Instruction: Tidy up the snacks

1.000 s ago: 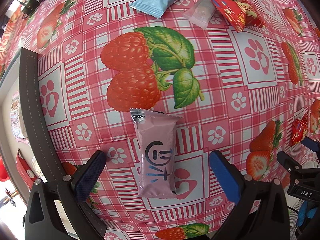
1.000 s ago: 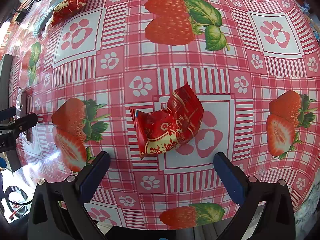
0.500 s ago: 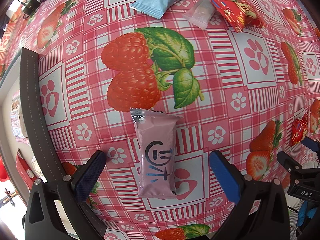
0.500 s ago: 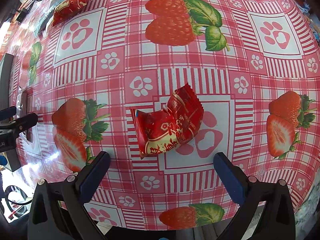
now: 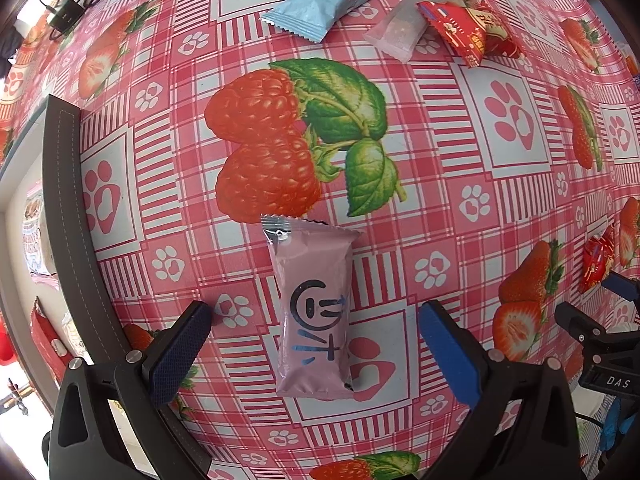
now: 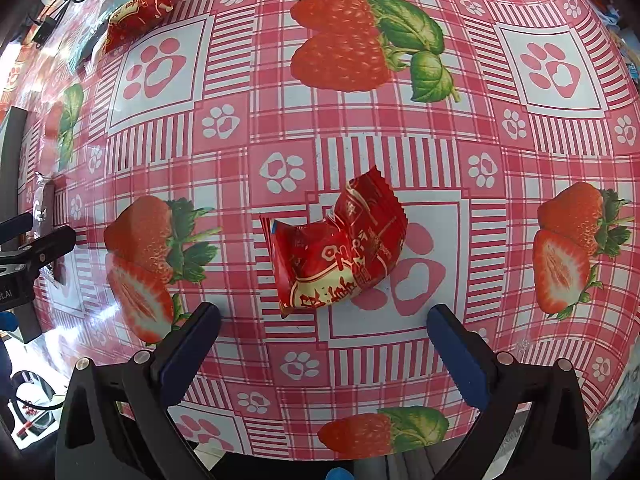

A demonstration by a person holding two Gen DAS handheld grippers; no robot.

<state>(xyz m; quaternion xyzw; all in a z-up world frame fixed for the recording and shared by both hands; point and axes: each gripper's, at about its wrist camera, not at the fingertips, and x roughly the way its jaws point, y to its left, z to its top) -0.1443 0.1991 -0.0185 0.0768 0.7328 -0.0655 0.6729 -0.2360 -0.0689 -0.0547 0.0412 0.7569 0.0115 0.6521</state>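
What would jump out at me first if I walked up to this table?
The loud strawberry tablecloth, surely. On it a pink snack packet lies between the open fingers of the left claw, and a crumpled red packet lies just ahead of the open right claw. A light blue packet lies at the far edge.

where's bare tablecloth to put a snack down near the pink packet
Bare cloth lies beyond the pink packet, over the printed raspberries, up to the blue packet. The far edge is crowded: blue packet, clear wrapper and red packet cluster there.
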